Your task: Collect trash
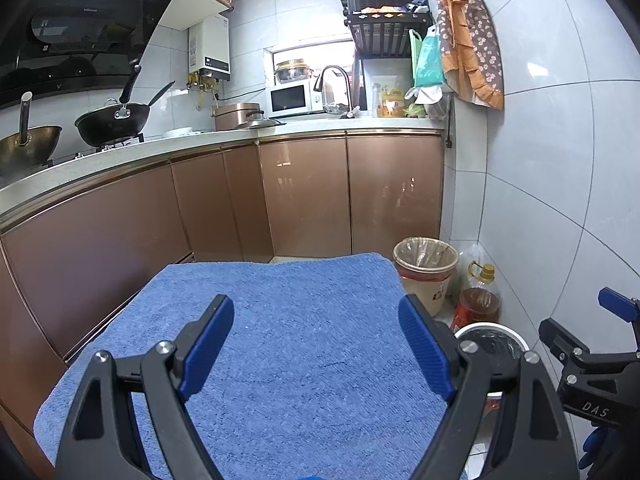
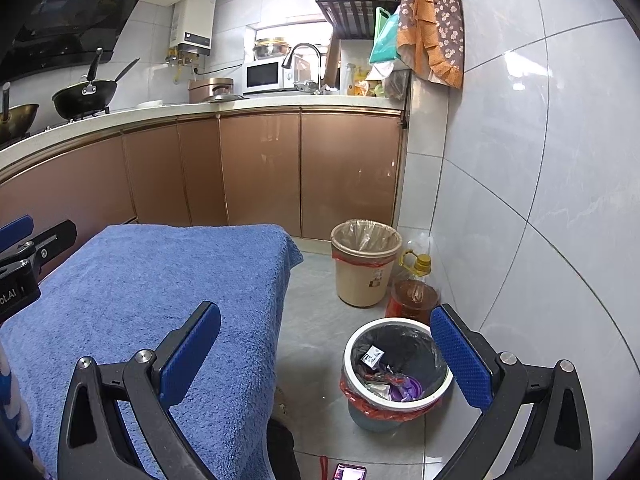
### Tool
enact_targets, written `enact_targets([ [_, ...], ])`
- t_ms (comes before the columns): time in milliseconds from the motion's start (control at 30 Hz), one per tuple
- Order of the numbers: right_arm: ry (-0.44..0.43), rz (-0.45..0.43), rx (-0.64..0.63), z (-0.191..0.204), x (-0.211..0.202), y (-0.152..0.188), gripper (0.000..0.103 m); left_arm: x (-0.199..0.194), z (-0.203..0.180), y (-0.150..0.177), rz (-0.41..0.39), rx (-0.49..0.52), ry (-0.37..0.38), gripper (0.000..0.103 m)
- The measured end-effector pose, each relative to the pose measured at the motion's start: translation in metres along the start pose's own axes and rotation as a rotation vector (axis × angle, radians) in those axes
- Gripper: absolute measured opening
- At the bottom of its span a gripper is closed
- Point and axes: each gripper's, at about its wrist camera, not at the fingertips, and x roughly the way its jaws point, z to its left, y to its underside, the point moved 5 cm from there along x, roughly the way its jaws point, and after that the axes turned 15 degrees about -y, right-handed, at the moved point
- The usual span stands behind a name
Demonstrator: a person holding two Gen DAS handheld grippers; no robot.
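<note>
Lower right of the right view, the white bin (image 2: 396, 364) stands upright on the floor, mouth up, trash (image 2: 394, 384) inside, while the right hand-held gripper (image 2: 326, 354) and left hand-held gripper (image 1: 316, 348) hover level above the towel (image 1: 304, 320), both wide open and empty.

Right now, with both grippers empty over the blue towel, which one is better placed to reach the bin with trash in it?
Right. The right gripper hangs open by the white-rimmed bin, which sits almost between its fingers. The left gripper, also open, faces the blue towel, with that bin off to its right.
</note>
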Motion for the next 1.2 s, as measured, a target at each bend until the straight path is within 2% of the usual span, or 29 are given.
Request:
enact_targets([
  [633, 0.045, 0.011, 0.052, -0.016, 0.0, 0.015, 0.103, 0.001, -0.018, 0.006, 0.013, 0.028, 0.043, 0.084],
  [1200, 0.052, 0.013, 0.061, -0.019, 0.001, 0.021, 0.103, -0.001, -0.022, 0.01, 0.006, 0.038, 0.05, 0.084],
])
